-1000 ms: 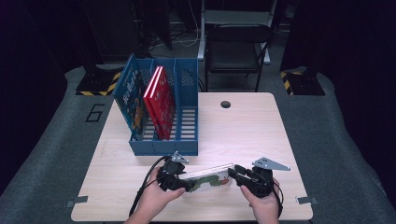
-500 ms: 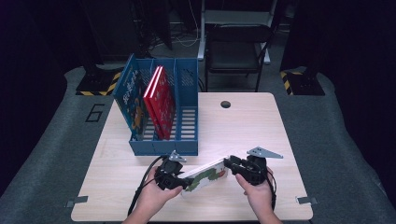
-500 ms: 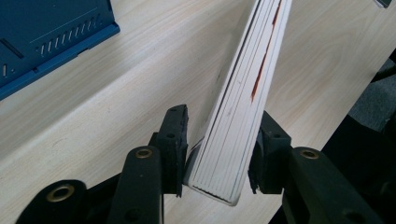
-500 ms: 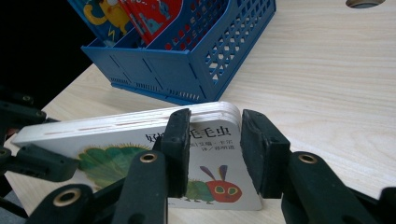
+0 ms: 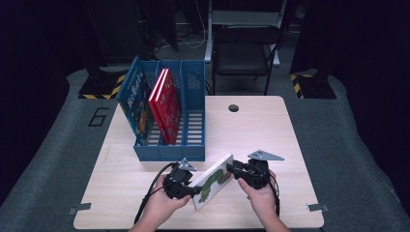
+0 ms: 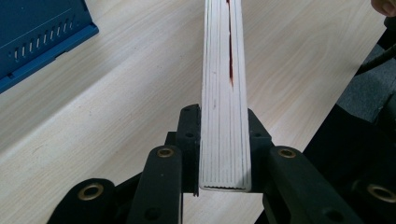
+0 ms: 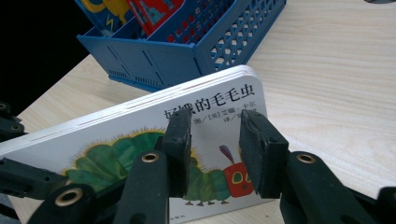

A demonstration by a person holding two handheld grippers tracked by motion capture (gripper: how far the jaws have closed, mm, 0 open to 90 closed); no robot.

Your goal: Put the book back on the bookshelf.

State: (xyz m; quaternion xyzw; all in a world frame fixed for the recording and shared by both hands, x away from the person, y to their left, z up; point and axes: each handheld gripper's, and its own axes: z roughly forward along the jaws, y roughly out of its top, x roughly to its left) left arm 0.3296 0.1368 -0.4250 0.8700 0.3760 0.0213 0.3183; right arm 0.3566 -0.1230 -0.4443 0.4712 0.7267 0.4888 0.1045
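Note:
A white board book [image 5: 214, 180] with a green caterpillar on its cover stands tilted on its long edge near the table's front. My left gripper [image 5: 195, 188] grips its near end. In the left gripper view its jaws have just been closing, and the pads now press both sides of the book's page edge [image 6: 224, 93]. My right gripper [image 5: 232, 169] is at the book's far upper corner. In the right gripper view its jaws [image 7: 215, 123] stand apart in front of the cover [image 7: 116, 144], with nothing clamped between them.
A blue slotted file rack [image 5: 167, 151] stands behind the book on the wooden table [image 5: 256, 130], holding red books [image 5: 167, 104] and a blue picture book [image 5: 138, 104]. The rack's corner [image 7: 187, 56] lies just beyond the book. A cable hole [image 5: 234, 107] and a chair [image 5: 246, 43] are farther back.
The book has tipped up from nearly flat to leaning on its edge. My right gripper has shifted left toward it. The left jaws have closed onto the book's end.

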